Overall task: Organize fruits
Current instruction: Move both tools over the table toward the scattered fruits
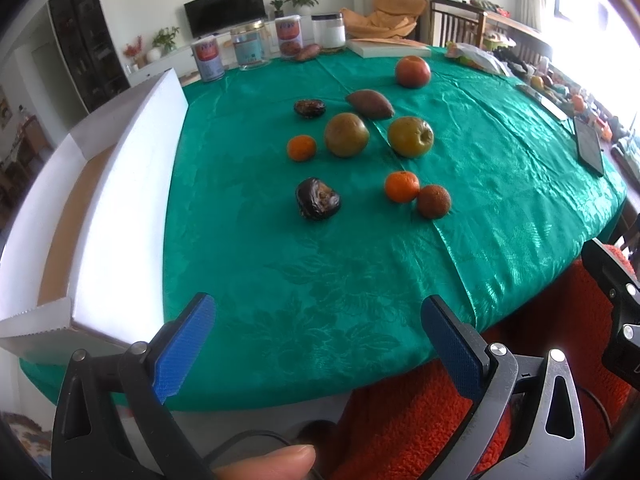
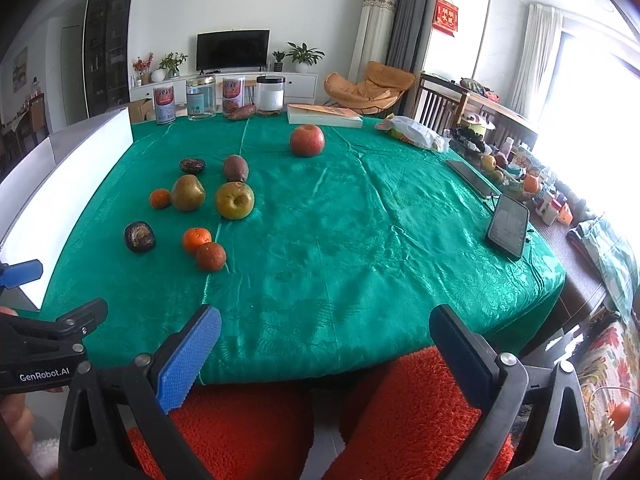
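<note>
A: Left gripper: jaws spread wide, blue pads facing each other, nothing between them. A thumb tip shows behind and below the fingers, at the handle.

B: Right gripper: same state, jaws fully apart, gap bare.

A: Relative pose: both level, side by side, pointing forward. Right gripper's black body sits just right of the left one's right finger.

B: Confirmed from the right wrist: left gripper lies left of my left finger, one blue pad ahead of it. A hand grips its body from below.
</note>
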A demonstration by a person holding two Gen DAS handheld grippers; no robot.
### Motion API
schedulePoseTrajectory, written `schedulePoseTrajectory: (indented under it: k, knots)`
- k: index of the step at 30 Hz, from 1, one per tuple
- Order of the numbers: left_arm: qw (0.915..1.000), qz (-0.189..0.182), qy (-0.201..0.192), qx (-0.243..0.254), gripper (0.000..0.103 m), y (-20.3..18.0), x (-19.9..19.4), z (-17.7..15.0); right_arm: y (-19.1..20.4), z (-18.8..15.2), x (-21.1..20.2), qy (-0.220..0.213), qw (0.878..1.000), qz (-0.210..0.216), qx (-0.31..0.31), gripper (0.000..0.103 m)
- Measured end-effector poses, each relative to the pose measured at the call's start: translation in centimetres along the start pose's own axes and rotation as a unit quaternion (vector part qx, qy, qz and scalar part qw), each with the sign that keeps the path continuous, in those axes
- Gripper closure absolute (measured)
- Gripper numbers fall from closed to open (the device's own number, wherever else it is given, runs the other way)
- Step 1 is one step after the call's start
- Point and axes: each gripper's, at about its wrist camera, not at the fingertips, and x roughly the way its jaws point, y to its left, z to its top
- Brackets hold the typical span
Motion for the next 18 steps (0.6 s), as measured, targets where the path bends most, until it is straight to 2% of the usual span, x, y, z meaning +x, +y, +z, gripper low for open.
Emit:
schedulePoseTrajectory:
  k: [18]
  knots:
    - [0.9995, -0.008, 0.031, -0.008, 0.000, 0.5, 2.6, 0.1, 0.2, -0.6, 1.6, 0.041, 0.999, 0.008, 0.001, 0.000]
